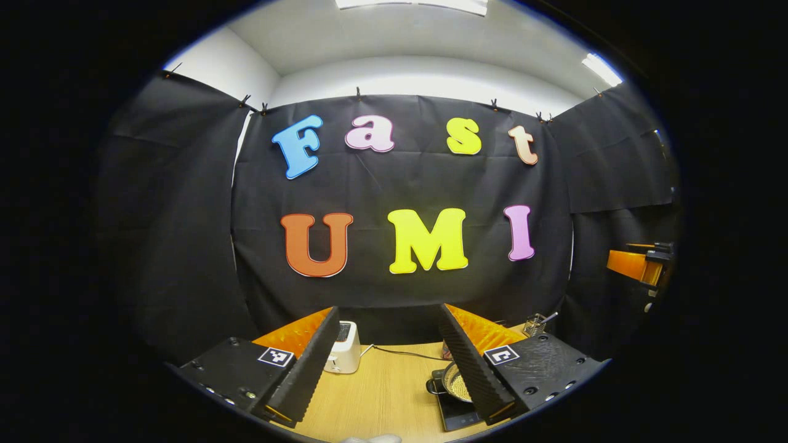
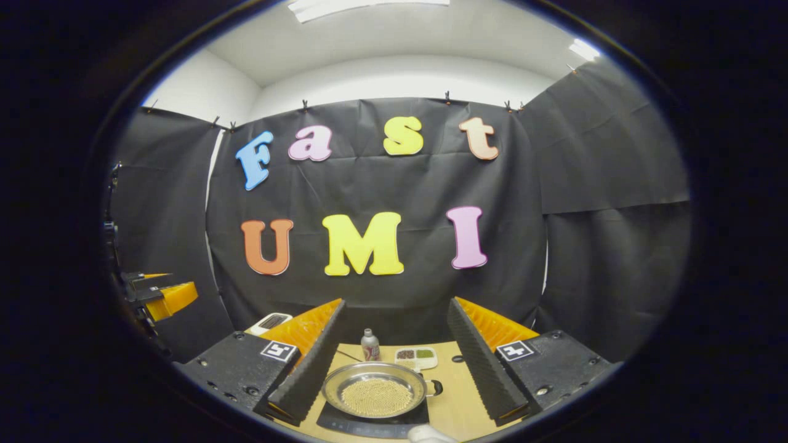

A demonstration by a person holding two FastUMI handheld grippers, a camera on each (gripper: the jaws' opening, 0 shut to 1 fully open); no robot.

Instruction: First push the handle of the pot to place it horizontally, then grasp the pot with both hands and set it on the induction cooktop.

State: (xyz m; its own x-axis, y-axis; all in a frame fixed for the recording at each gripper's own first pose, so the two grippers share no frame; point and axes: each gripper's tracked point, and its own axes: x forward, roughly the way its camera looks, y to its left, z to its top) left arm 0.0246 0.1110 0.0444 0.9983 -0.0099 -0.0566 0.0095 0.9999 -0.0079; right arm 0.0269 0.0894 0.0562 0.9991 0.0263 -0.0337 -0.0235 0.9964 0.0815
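Observation:
A shallow steel pot [image 2: 377, 391] with pale grains in it sits on the black induction cooktop [image 2: 345, 424]; its short side handle [image 2: 436, 387] points right. My right gripper [image 2: 397, 303] hangs above and behind the pot, open, nothing between its fingers. In the left gripper view the pot [image 1: 457, 383] and cooktop [image 1: 458, 415] lie low on the right, partly hidden by my right-hand finger [image 1: 474, 369]. My left gripper [image 1: 389, 311] is open and holds nothing. Each gripper appears far off in the other's view: the right gripper [image 1: 640, 264], the left gripper [image 2: 163, 296].
On the wooden table [image 1: 381, 394] stand a white toaster [image 1: 343, 347] with its cord, and a wire utensil holder [image 1: 535, 323]. Behind the pot are a small bottle [image 2: 370, 344], a white divided tray [image 2: 416, 357] and a white scale-like device [image 2: 271, 321].

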